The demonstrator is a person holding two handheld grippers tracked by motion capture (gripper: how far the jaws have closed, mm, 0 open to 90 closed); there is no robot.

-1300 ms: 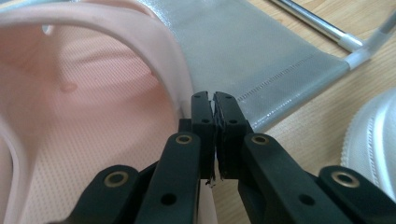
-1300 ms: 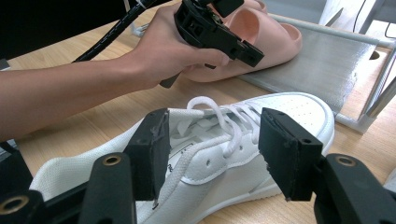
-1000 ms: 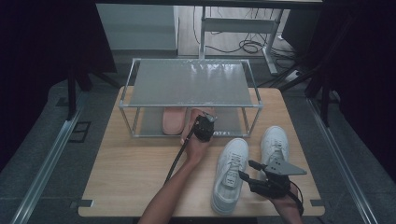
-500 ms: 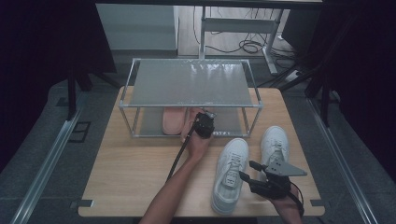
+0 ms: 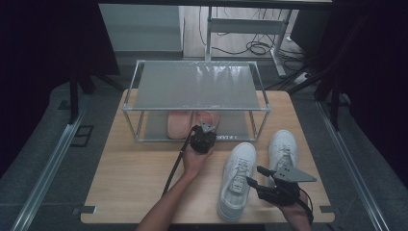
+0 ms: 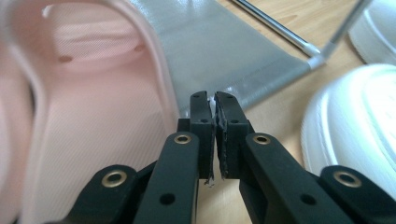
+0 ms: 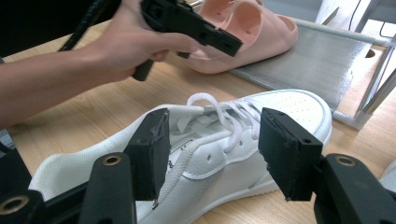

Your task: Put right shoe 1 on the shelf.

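The near left of the counter [image 5: 130, 192] lies bare, open to any approach. The rack's [image 5: 197, 108] lower shelf is half taken by pink slippers [image 5: 180, 124], its right part free. Two white sneakers [image 5: 238, 180] crowd the near right.

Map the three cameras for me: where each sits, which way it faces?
High view: above the person's side, looking forward and down at the table and rack; both forearms enter below.
Left gripper view: on the left gripper, facing the pink slipper; shut fingers.
Right gripper view: on the right gripper, facing the white sneaker, also in the high view.
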